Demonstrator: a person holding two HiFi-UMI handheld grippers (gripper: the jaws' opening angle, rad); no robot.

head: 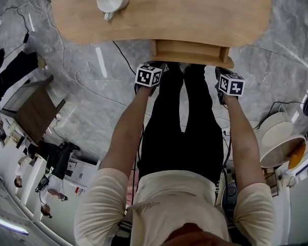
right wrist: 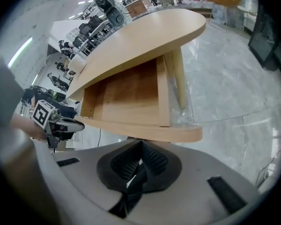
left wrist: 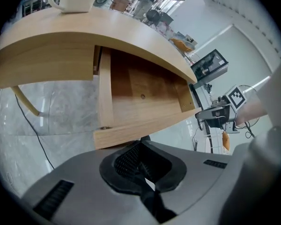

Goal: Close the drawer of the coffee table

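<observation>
Head view: arms (head: 124, 132) outstretched toward drawer (head: 191, 52)

left hand-held gripper (left wrist: 140, 162) and right hand-held gripper (right wrist: 138, 167) held out side by side, jaws together.

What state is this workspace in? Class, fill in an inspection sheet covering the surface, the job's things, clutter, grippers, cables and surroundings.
Surface: wooden coffee table; the part of its top in view holds only a cup.
Job's things: drawer pulled partly out from under the top.
Clutter: white cup on the tabletop.
Grippers: left gripper and right gripper both shut on nothing, close to the drawer front.
Cables: black cable on the floor by the table.
Surroundings: grey stone-look floor; dark desk at the left.
</observation>
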